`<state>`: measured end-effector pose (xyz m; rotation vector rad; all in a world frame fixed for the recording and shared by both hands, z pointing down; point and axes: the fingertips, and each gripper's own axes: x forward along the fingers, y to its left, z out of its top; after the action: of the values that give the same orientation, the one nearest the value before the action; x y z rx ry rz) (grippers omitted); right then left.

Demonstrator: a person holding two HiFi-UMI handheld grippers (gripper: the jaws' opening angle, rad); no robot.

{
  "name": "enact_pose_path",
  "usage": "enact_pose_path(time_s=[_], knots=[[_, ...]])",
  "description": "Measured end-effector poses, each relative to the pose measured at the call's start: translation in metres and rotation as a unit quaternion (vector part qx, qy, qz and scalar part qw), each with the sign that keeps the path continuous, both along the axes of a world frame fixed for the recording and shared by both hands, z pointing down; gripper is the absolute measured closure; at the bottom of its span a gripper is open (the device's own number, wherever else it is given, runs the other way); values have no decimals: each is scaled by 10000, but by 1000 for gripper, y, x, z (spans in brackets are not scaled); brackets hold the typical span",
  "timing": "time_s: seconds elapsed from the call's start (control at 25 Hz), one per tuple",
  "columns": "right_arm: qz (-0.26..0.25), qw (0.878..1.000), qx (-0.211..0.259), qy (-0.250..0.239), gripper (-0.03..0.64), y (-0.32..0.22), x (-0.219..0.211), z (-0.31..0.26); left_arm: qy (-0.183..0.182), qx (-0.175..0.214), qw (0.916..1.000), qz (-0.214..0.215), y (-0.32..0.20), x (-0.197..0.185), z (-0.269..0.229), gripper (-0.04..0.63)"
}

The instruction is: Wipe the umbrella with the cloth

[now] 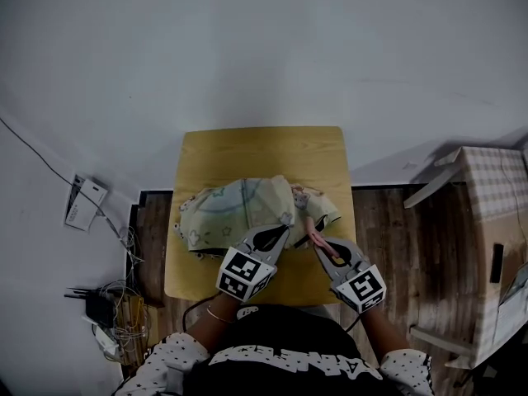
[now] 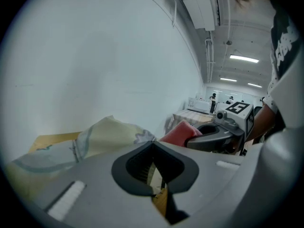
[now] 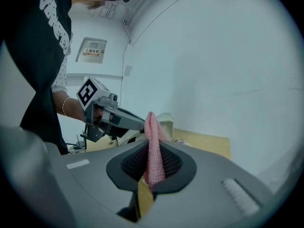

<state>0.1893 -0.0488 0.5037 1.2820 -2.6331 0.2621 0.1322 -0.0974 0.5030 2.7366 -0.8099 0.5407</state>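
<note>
The umbrella (image 1: pixel 247 213), a crumpled pale yellow-green canopy with printed figures, lies across the wooden table (image 1: pixel 264 151). My left gripper (image 1: pixel 280 233) is shut, its tips at the umbrella's near edge; no fabric shows between the jaws. In the left gripper view the closed jaws (image 2: pixel 153 142) point past the umbrella (image 2: pixel 109 132) toward the pink cloth (image 2: pixel 179 132). My right gripper (image 1: pixel 318 244) is shut on the pink cloth (image 1: pixel 312 231). In the right gripper view the cloth (image 3: pixel 153 146) stands upright between the pads, with the left gripper (image 3: pixel 135 123) just beyond it.
A white wall rises behind the table. A stand with a checked cover (image 1: pixel 487 180) is at the right. On the floor at the left lie a white box (image 1: pixel 85 202) and a tangle of cables (image 1: pixel 111 312). The person's torso is at the table's near edge.
</note>
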Motion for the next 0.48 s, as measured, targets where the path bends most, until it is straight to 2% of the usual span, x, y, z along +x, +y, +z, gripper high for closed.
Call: enact_pose_path(time_s=[0.48], knots=[[440,9990,74,-54,581,14,22,-14,-323,-540,9976,285,-5,35,53,592]])
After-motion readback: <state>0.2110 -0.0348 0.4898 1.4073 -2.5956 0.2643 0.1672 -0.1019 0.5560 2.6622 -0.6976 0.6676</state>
